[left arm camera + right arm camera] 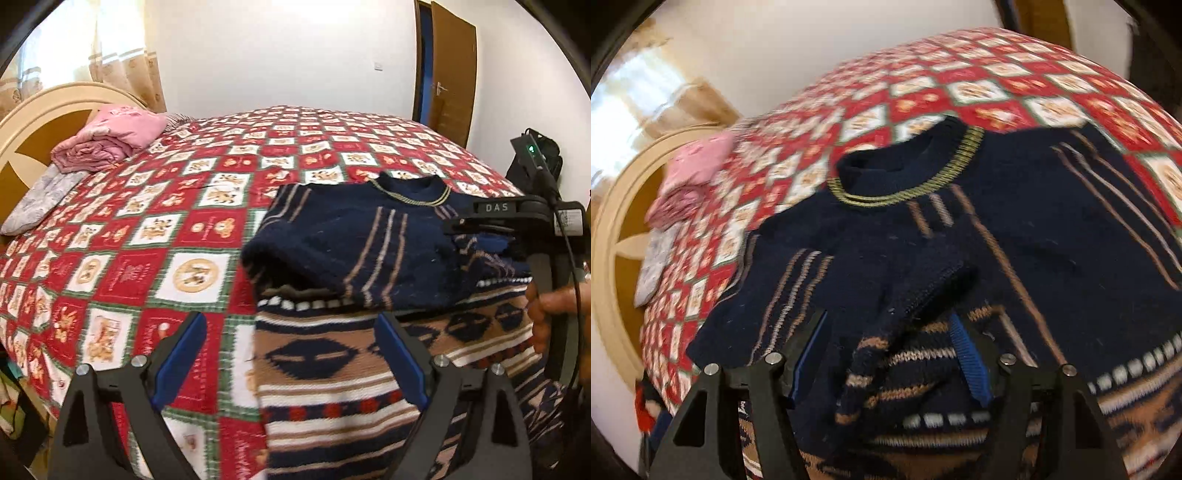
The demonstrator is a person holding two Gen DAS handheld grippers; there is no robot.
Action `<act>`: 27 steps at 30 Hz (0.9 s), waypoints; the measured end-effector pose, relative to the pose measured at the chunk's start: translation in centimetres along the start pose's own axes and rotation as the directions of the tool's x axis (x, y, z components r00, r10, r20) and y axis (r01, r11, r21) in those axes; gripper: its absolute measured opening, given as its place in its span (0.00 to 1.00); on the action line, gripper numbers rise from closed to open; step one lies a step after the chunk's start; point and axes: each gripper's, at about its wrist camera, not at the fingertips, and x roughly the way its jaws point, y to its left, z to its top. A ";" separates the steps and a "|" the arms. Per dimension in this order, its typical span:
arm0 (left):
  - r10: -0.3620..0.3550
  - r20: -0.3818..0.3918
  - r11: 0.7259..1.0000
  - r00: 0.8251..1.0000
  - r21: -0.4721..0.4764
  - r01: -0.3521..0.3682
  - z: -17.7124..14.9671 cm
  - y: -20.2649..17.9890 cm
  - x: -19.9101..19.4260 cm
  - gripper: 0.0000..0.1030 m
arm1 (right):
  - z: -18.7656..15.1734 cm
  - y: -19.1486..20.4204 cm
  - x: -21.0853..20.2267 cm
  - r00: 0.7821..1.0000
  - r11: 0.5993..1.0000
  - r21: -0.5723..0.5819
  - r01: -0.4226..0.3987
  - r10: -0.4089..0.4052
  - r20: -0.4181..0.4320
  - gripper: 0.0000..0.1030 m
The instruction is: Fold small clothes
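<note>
A: Sweater (369,251) — where?
B: Flat on the bed (184,206), one sleeve (908,295) folded across the chest.
A: Jaws?
B: Left gripper (291,354) wide, empty. Right gripper (890,354) half-closed around the sleeve cuff; grip unclear.

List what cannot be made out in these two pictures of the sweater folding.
- Right gripper: right wrist view, a sleeve cuff covers its pads, so grip unclear.
- Sweater hem: left wrist view, cut off by the bottom edge.
- Pink bedding: right wrist view, blurred.
</note>
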 end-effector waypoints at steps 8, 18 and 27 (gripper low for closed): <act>-0.013 -0.040 0.997 0.999 -0.071 0.010 -0.4 2.1 1.0 0.92 | -2.0 -7.1 -6.7 0.980 0.976 0.134 -0.172 0.155 0.128 0.14; -0.036 -0.051 0.998 0.998 -0.053 0.034 -0.1 0.6 1.4 0.92 | -5.5 -11.2 -9.0 0.970 0.931 0.282 -0.232 0.202 0.133 0.24; -0.018 -0.055 0.998 0.998 -0.053 0.015 -0.2 0.7 1.3 0.92 | -2.5 -10.6 -6.9 0.986 0.973 0.197 -0.122 0.096 0.136 0.73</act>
